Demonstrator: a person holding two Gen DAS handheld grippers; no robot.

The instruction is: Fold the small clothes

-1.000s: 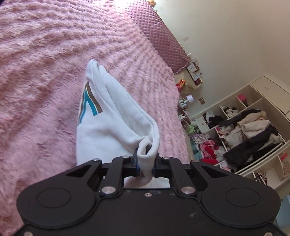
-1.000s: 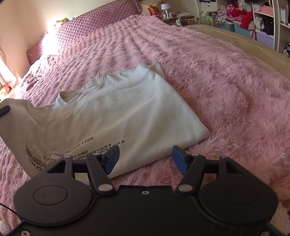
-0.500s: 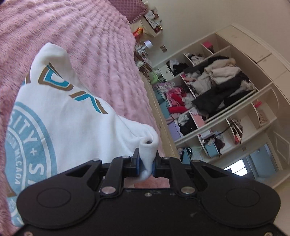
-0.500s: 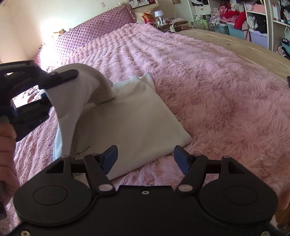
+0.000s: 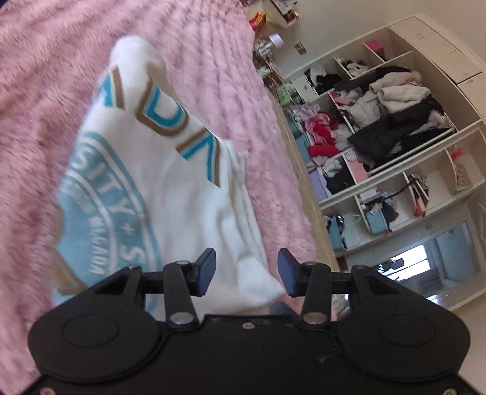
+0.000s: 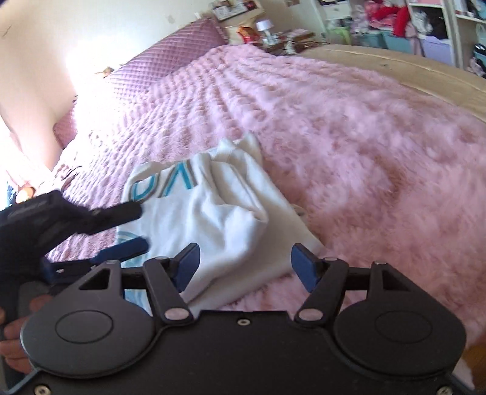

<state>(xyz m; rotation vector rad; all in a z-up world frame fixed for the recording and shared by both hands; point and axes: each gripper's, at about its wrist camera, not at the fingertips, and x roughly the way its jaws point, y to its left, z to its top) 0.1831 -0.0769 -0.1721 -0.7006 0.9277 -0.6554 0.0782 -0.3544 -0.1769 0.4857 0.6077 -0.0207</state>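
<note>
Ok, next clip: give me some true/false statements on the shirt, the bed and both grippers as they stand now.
1. The left gripper is clamped on the white shirt. False: its jaws have just been opening and no longer pinch the cloth.
2. The shirt lies on a pink fluffy blanket. True.
3. The right gripper is open. True.
4. The shirt's print is red. False: it is light blue with tan.

Bed: pink fluffy blanket (image 6: 349, 127); purple quilted pillow (image 6: 170, 57) at the head. Nightstand (image 5: 273, 15) beside it, cluttered, with a small white lamp (image 6: 263, 25). Open shelves (image 5: 395, 136) along the wall, stuffed with heaped clothes; black coat (image 5: 395, 133) among them.
</note>
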